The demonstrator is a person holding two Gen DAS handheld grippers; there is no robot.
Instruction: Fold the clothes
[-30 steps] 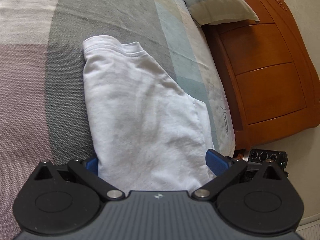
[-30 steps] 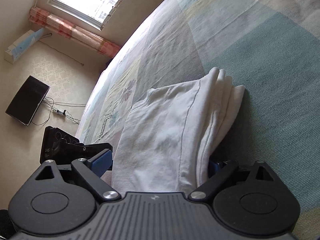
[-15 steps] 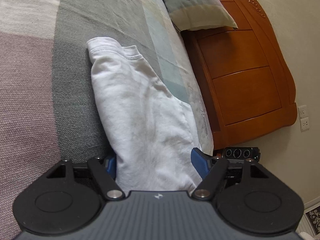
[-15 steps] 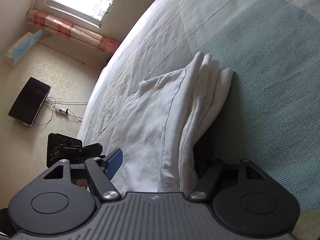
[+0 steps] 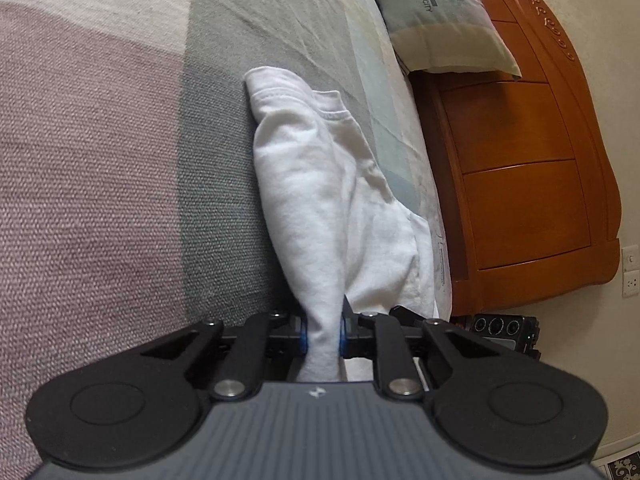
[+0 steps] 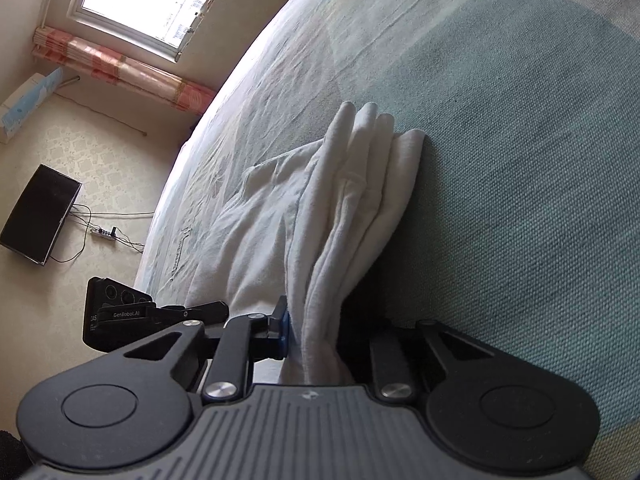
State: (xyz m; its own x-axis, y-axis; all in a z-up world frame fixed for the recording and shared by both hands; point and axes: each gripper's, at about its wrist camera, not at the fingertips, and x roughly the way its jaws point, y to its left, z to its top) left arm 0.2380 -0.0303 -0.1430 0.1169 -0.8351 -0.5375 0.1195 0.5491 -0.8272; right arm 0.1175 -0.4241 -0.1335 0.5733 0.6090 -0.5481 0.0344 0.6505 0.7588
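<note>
left gripper (image 5: 323, 332): jaws pinched tight on near end of white garment (image 5: 320, 208), blue pads pressed into cloth
right gripper (image 6: 312, 336): closed on bunched layers of white garment (image 6: 340, 216); right finger mostly hidden by cloth
garment: folded into a long strip, laid on bedspread (image 5: 120, 160), run toward 12 o'clock from each gripper
pillow (image 5: 440, 20): seen at 1 o'clock in left view, against headboard (image 5: 520, 160)
other gripper: seen at 9 o'clock in right view, off bed edge
</note>
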